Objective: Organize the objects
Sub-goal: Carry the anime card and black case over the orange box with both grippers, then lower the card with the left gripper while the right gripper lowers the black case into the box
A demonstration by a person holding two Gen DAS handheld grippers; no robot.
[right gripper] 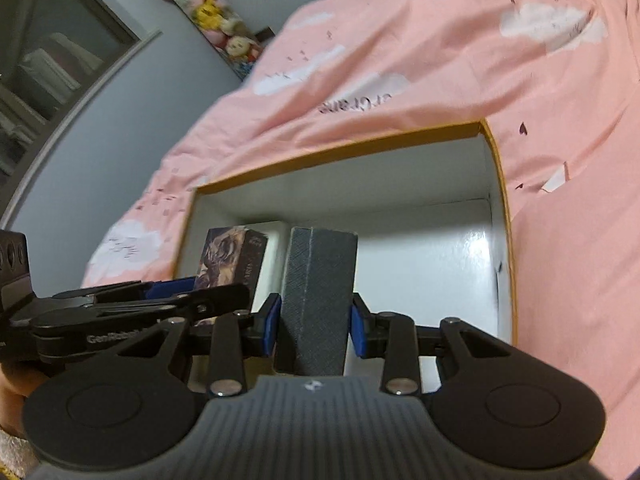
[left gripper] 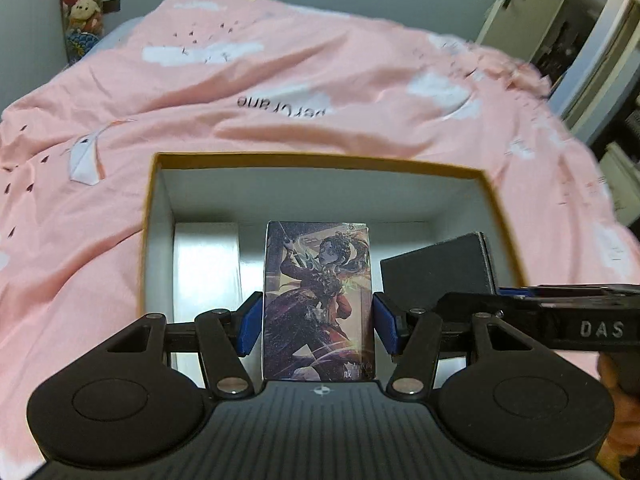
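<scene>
Over the white-walled carton (left gripper: 160, 240): left claw (left gripper: 318, 320) clamping glossy card box (left gripper: 318, 300), right claw (right gripper: 316, 328) clamping textured grey case (right gripper: 320, 280).

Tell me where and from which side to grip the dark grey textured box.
Grip the dark grey textured box across its two narrow side faces, near its lower end, coming from above along its length. It is tall and slim, so the flat sides give the pads square contact. The right gripper already holds it this way over the open yellow-rimmed box, beside the left gripper with its illustrated card box.
</scene>
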